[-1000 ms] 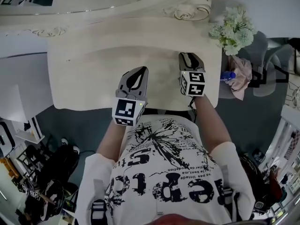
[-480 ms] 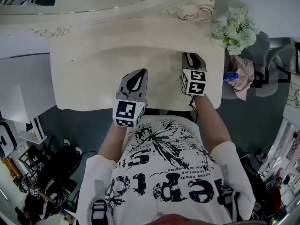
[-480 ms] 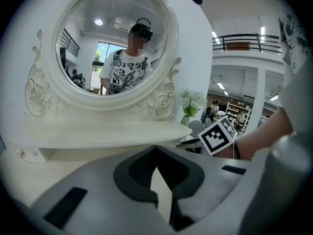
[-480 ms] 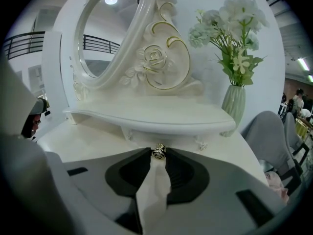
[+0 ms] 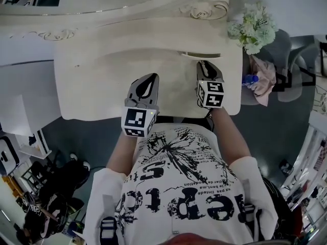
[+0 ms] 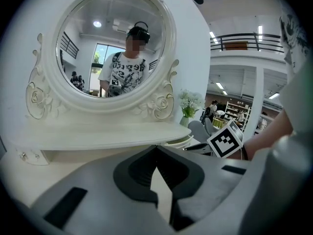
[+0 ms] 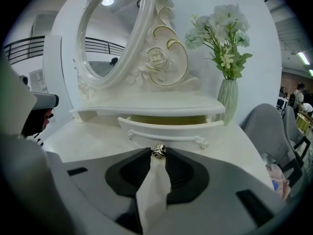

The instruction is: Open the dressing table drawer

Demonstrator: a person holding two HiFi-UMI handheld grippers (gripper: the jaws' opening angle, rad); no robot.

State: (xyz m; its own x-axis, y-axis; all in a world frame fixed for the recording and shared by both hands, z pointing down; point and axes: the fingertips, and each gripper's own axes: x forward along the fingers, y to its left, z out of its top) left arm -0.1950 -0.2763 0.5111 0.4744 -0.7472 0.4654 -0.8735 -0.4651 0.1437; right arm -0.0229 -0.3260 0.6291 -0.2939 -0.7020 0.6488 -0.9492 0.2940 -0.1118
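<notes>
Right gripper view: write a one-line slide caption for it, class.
Right gripper closed on the metal knob of the dressing table drawer, which stands partly open.

Bright even indoor light; fisheye distortion, dark vignetted corners.

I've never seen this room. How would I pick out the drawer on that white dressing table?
Find the round mirror on the white dressing table, then the narrow shelf under it. At the end by the vase of flowers, the drawer juts forward from beneath that shelf. Its yellowish inside shows, and the jaws of the right gripper pinch its small metal knob.
</notes>
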